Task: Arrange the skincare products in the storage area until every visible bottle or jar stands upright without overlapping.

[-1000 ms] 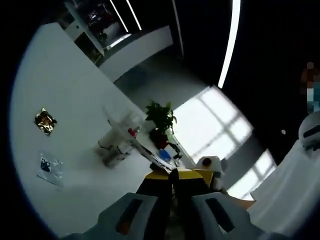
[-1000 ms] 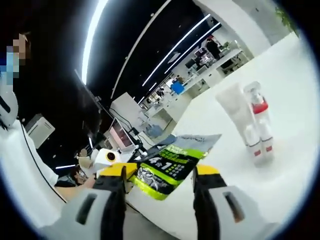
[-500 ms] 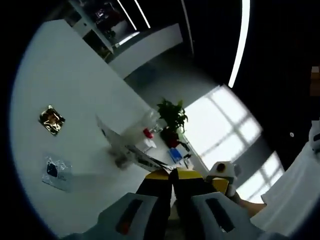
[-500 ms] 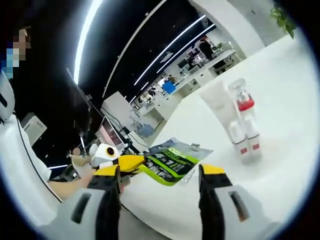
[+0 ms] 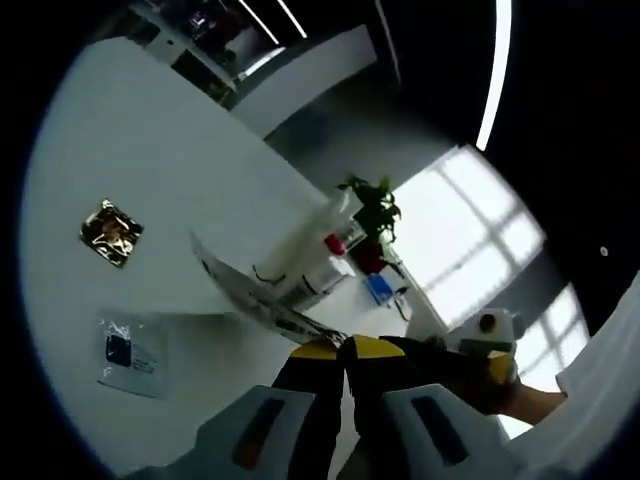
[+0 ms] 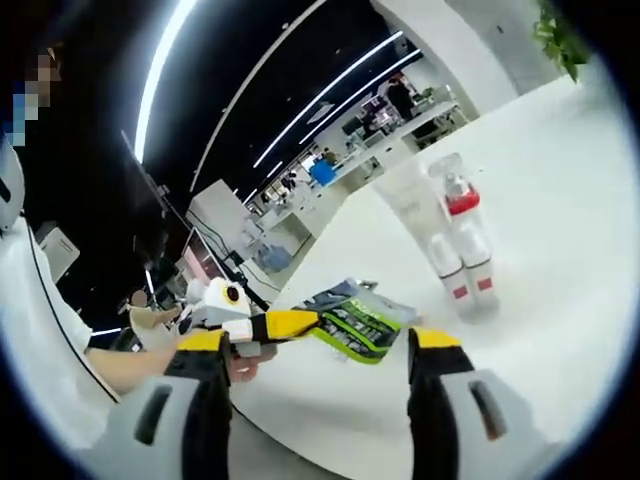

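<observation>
1. Yellow-tipped left gripper (image 5: 345,350), jaws pressed together on a green sachet (image 6: 352,325), holds it clear of the table (image 5: 120,150); right gripper (image 6: 325,345) stands spread, holding nothing.
2. Upright bottles (image 6: 455,245) cluster at two o'clock of the right gripper; packets (image 5: 112,232) lie apart.
3. Versus earlier: the sachet sits flatter and the bottles look nearer.

A broad white table (image 5: 150,180) runs across the room under a dark ceiling crossed by long strip lights (image 6: 330,90). A large gridded window (image 5: 470,240) glows bright beyond the table's far end, with a leafy potted plant (image 5: 372,205) in front of it. Farther back stand white desks (image 6: 420,115) and what looks like a cluttered work area, too blurred to make out.
</observation>
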{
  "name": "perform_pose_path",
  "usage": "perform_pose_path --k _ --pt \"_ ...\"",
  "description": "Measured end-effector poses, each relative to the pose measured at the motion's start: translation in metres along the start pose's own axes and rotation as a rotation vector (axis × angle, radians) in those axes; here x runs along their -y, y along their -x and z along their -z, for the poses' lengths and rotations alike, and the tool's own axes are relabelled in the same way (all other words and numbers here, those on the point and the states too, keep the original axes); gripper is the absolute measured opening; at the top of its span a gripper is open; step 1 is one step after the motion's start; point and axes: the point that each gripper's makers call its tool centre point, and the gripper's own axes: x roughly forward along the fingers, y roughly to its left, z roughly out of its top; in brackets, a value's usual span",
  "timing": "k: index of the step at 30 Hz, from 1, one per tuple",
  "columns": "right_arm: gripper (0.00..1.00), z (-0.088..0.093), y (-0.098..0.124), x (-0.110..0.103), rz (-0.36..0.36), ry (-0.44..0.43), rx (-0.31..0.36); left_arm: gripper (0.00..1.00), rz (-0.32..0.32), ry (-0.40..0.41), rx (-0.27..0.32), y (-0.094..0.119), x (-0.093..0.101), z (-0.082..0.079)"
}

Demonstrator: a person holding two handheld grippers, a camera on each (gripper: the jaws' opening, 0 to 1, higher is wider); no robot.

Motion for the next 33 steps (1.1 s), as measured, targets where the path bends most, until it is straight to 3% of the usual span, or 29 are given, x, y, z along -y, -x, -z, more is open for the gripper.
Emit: perform_pose_path --k 10,17,23,33 --pt "0.76 0.000 0.008 0.011 0.042 -0.004 0.009 0.00 -0.072 0.016 -0.041 -0.007 -0.027 0.012" --pt "0.80 0.002 0.016 0.016 0.083 0.029 0.012 0.00 -0.166 0.011 -0.122 -0.009 -0.054 0.033" --pt "0.85 0.001 0.022 0.024 0.121 0.048 0.024 0.00 -0.211 0.001 -0.176 -0.010 -0.068 0.046" --pt "0.97 0.005 0.030 0.038 0.188 0.081 0.017 0.00 -0.267 -0.013 -0.210 -0.011 -0.080 0.049"
